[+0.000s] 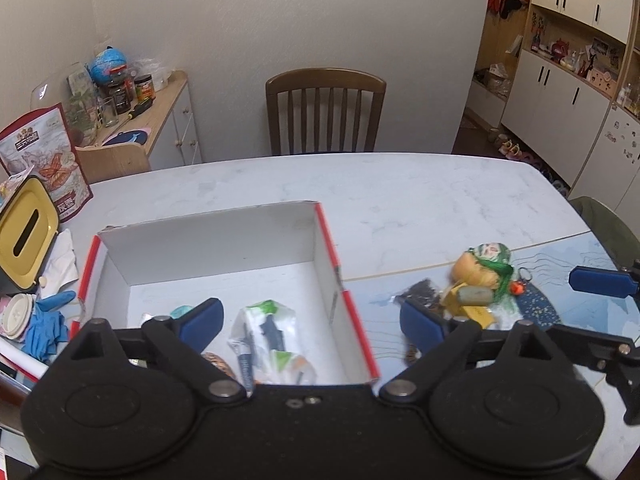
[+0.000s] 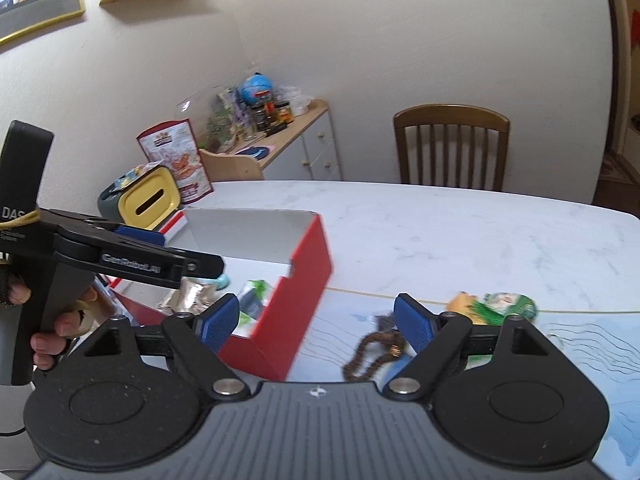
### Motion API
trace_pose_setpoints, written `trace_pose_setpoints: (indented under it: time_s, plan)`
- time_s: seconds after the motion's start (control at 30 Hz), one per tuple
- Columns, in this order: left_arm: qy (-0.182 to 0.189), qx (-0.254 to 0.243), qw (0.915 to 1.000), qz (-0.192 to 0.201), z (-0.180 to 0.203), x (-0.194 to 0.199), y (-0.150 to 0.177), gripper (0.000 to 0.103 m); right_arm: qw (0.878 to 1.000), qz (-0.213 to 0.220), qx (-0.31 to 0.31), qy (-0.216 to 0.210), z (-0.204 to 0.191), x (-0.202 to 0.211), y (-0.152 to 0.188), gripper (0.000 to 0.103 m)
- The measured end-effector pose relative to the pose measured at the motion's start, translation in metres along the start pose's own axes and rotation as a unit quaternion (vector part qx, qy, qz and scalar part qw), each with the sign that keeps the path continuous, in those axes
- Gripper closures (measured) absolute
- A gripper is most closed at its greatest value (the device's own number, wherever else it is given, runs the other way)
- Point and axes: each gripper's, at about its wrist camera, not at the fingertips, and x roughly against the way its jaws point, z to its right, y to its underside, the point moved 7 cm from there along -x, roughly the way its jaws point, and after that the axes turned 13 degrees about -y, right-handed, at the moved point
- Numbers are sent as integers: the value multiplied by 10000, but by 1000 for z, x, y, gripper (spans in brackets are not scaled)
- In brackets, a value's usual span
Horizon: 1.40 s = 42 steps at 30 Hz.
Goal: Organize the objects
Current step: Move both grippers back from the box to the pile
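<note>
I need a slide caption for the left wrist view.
Open left gripper hovers over red-edged box holding a tissue pack.

Soft, even indoor light in both fisheye views, with some motion blur.

The white wall and pale desk are lit flatly, with no hard shadows and no strong glare; only a faint sheen lies on the desk's marble top. Straight lines bow toward the frame edges, and dark vignette corners show at the top of the left wrist view. In the right wrist view the bead string and the yellow-green toy are smeared by blur, while the chair stays fairly sharp. The left tool's black body reads dark with little surface detail.
</note>
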Motion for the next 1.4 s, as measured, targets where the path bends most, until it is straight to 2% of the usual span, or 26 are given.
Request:
trace_pose_setpoints:
  time_s: [0.2, 0.3, 0.5, 0.8, 1.0, 1.4]
  plan:
    - [-7, -106, 9997, 198, 26, 7, 1, 1, 10000, -15, -72, -4, 27, 19, 12, 17]
    - [-57, -159, 9992, 356, 38, 9, 1, 0, 9999, 30, -136, 22, 40, 26, 18, 17]
    - [90, -159, 9989, 439, 64, 9, 6, 0, 9998, 137, -21, 144, 64, 41, 29, 17]
    - [264, -210, 9992, 223, 102, -9, 28, 0, 9981, -343, 73, 508, 102, 39, 50, 17]
    - [155, -407, 9989, 150, 126, -24, 47, 0, 9965, -487, -89, 670, 132, 34, 64, 17]
    - [-105, -759, 9970, 72, 160, -65, 70, 1, 9943, -804, -164, 674, 171, 4, 84, 17]
